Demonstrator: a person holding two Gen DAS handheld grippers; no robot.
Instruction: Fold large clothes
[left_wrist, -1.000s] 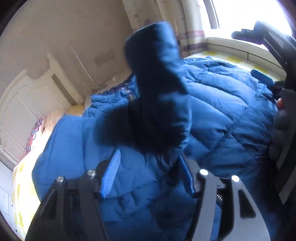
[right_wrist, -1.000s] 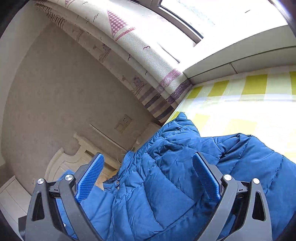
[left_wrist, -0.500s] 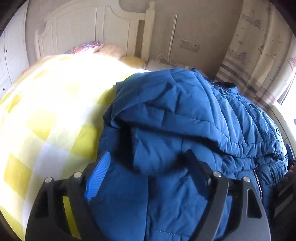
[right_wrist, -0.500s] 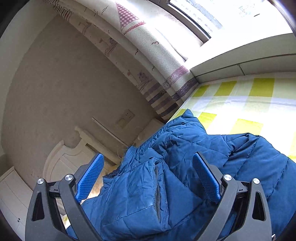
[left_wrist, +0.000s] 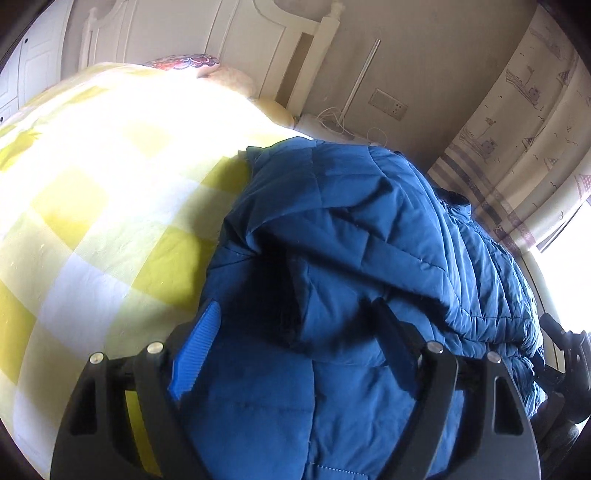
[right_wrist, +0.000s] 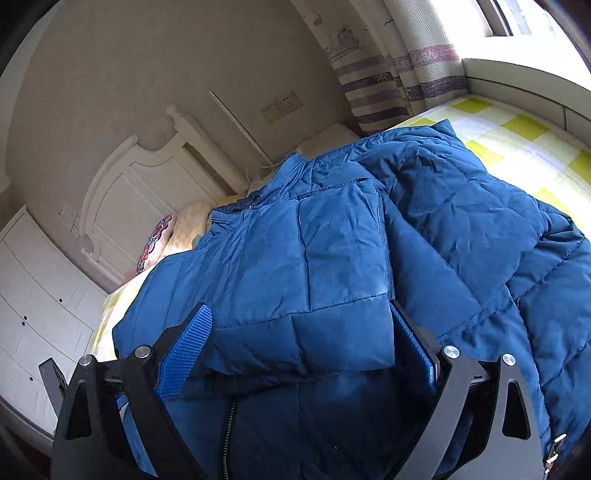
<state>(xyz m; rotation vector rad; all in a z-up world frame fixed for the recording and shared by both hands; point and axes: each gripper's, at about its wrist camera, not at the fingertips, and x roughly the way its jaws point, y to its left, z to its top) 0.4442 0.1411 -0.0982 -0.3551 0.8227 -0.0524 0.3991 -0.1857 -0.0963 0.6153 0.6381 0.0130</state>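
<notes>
A large blue quilted down jacket lies on the yellow-and-white checked bed. It also fills the right wrist view, with a folded-over sleeve on top and a zipper near the bottom. My left gripper is open with its jaws spread wide over the jacket's near edge, holding nothing. My right gripper is open too, its blue pads on either side of the sleeve's cuff, not closed on it.
A white headboard and a patterned pillow are at the bed's head. A wall socket, a thin white rod and a striped curtain stand behind. White drawers are at the left. The window ledge is far right.
The sleeve that my left gripper held up one second ago now lies folded over the jacket. Both grippers have come lower and closer to the jacket; the right one now straddles the cuff.
</notes>
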